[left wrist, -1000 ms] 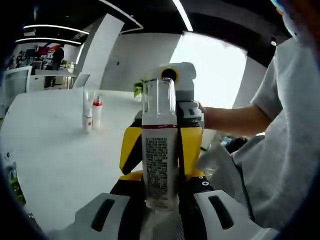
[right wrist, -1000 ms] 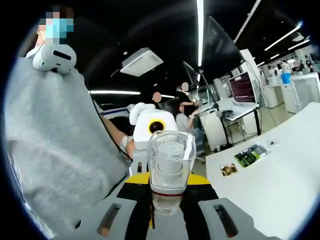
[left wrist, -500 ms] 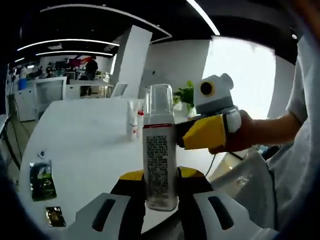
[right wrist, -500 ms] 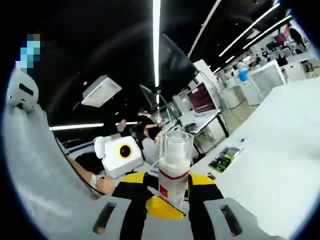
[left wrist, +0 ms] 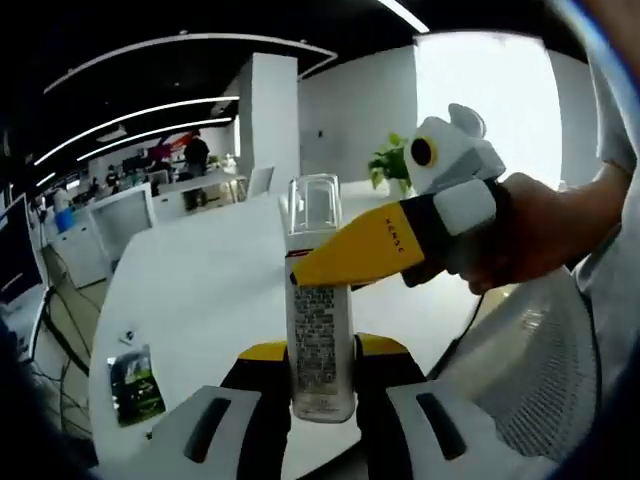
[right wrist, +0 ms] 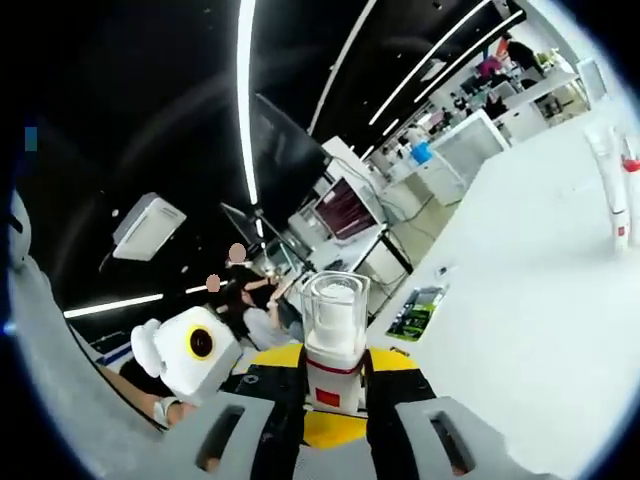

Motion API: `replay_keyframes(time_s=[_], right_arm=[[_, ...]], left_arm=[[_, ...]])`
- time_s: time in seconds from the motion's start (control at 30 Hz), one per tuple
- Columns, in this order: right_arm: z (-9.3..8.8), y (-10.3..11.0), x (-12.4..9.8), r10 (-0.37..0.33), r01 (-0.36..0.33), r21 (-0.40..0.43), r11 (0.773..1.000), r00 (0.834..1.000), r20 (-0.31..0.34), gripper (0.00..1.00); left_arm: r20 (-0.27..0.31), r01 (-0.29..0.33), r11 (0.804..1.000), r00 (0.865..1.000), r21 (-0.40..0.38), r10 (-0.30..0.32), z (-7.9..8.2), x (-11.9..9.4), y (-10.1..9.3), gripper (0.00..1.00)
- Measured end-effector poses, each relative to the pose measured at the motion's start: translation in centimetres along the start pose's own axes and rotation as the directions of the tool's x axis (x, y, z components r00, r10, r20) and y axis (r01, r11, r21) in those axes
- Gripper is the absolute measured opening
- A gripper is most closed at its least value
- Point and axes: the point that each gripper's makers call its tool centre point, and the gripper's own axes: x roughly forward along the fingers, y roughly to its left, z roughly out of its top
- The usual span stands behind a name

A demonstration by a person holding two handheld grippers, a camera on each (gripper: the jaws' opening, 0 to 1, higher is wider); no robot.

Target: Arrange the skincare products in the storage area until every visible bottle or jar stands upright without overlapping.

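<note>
One bottle with a clear cap stands upright between the fingers of the left gripper, held above the white surface. The right gripper, in a hand, crosses it; its fingers grip the same bottle. Two dark packets lie left. Farther off stand two tubes.

The bottle at the middle of the left gripper view is white, with a clear cap, a thin red band and a block of black print. The gripper crossing it is yellow and black. The table is plain white. At lower left lies a green packet.
</note>
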Motion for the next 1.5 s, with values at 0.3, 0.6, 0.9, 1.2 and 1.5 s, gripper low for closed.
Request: replay_keyframes(time_s=[0.3, 0.6, 0.9, 1.2, 1.5], right_arm=[[-0.2, -0.1, -0.9, -0.009, 0.008, -0.064, 0.998, 1.000, -0.016, 0.13], [0.3, -0.4, -1.9, -0.031, 0.025, -0.147, 0.989, 0.999, -0.038, 0.13], [2.4, -2.7, -3.3, -0.084, 0.080, -0.171, 0.982, 0.996, -0.017, 0.13], [5.4, -5.5, -5.2, -0.164, 0.166, -0.201, 0.966, 0.986, 0.023, 0.14], [7.6, -8.9, -7.1, -0.282, 0.281, -0.271, 0.921, 0.959, 0.036, 0.14]], left_arm=[[-0.009, 0.001, 0.996, 1.000, 0.086, 0.000, -0.1, 0.5, -0.4, 0.23], [-0.095, 0.049, 0.995, 0.995, 0.088, -0.041, -0.8, 0.6, -0.7, 0.26], [-0.199, -0.030, 0.993, 0.979, 0.112, 0.052, -3.4, -1.1, 3.5, 0.36], [-0.245, -0.150, 0.984, 0.955, 0.093, 0.169, -5.7, -2.3, 6.0, 0.26], [-0.327, -0.190, 0.975, 0.920, 0.113, 0.217, -8.1, -1.5, 7.2, 0.23]])
